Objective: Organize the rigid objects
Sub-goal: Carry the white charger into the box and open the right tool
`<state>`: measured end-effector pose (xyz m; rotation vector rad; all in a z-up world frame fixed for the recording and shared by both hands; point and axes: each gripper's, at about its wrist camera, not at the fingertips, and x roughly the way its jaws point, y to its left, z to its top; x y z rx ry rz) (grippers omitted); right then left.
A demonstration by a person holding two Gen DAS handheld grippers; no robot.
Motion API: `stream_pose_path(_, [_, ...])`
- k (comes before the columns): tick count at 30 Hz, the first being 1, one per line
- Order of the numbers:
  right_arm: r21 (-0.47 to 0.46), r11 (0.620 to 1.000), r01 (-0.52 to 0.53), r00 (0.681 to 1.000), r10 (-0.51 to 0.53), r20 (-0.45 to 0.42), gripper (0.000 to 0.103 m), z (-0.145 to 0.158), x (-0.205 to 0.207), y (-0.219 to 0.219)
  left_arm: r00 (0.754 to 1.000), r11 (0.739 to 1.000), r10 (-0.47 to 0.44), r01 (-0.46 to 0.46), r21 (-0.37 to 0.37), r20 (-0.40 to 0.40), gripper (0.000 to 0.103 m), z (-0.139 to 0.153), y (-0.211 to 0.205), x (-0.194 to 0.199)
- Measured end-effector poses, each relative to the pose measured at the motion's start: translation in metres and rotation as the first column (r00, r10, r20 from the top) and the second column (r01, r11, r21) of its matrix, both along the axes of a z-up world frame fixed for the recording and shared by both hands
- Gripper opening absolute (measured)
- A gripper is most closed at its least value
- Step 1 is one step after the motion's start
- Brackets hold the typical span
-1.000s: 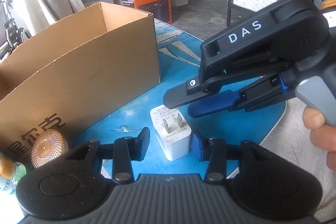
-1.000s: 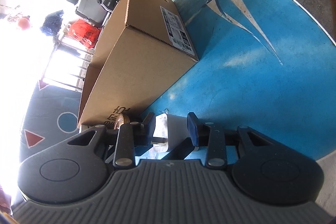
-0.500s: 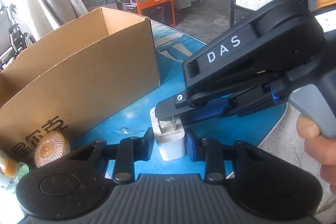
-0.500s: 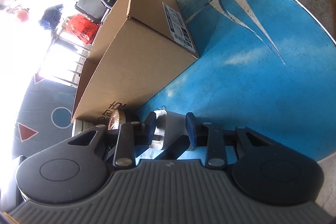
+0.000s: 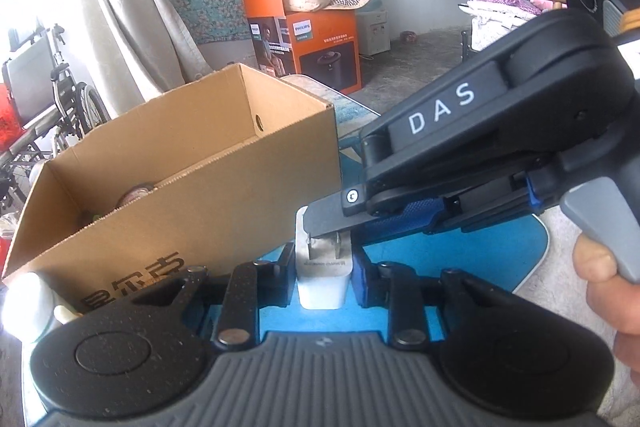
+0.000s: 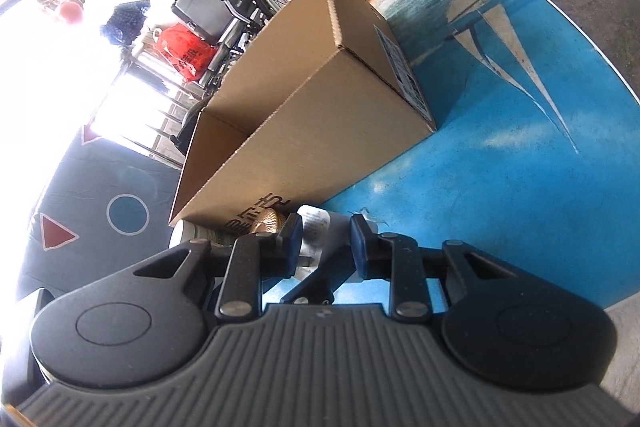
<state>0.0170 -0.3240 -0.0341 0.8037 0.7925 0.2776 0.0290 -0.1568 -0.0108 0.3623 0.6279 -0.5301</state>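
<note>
Only from the left wrist — jar (image 5: 136,194) inside cardboard box (image 5: 192,163).

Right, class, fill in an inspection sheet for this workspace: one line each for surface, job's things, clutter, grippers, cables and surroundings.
Surface: blue table with a sailboat print.
Job's things: white charger beside the open cardboard box. Something lies inside the box, unclear what. A copper round piece and a bottle sit at the box's near corner.
Clutter: nothing seen.
Grippers: left gripper closing, with its pads on the charger's sides. Right gripper clamped at the charger's pronged end.
Cables: nothing seen.
Surroundings: orange carton, wheelchair, curtain.
</note>
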Motion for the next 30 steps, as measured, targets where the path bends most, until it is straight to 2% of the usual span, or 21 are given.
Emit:
stream_pose_path(6, [-0.015,1.0,-0.027,0.998,0.028,0.053,0.025,0.026,0.006,0.013,0.998,0.998,0.047,-0.046,-0.033,0.041,0.028,0.024,0.012,-0.001])
stream_pose_path(11, [-0.035,0.997,-0.064,0.989,0.068,0.13,0.025,0.061,0.021,0.026,0.99,0.994,0.101,-0.095,-0.061,0.099,0.028,0.056,0.023,0.012])
stream_pose_path(14, [-0.069,0.993,-0.093,0.978,0.104,0.179,0.025,0.087,0.04,0.037,0.982,0.988,0.143,-0.134,-0.078,0.127,0.028,0.077,0.027,0.031])
stream_pose_path(18, [-0.103,0.984,-0.148,0.966,0.166,0.2,0.025,0.111,0.084,0.051,0.971,0.975,0.214,-0.206,-0.081,0.106,0.028,0.093,0.03,0.069])
stream_pose_path(21, [-0.113,0.975,-0.191,0.967,0.207,0.148,0.025,0.112,0.128,0.06,0.965,0.965,0.259,-0.257,-0.062,0.037,0.028,0.09,0.031,0.107])
stream_pose_path(23, [-0.126,0.967,-0.219,0.968,0.232,0.099,0.026,0.104,0.156,0.068,0.957,0.956,0.286,-0.288,-0.052,-0.045,0.029,0.081,0.038,0.134])
stream_pose_path(27, [-0.086,0.959,-0.272,0.962,0.269,-0.039,0.026,0.07,0.208,0.072,0.92,0.934,0.341,-0.354,-0.039,-0.196,0.028,0.057,0.05,0.171])
stream_pose_path(30, [-0.047,0.953,-0.3,0.949,0.292,-0.122,0.026,0.043,0.231,0.078,0.879,0.915,0.379,-0.404,-0.028,-0.289,0.028,0.039,0.063,0.189])
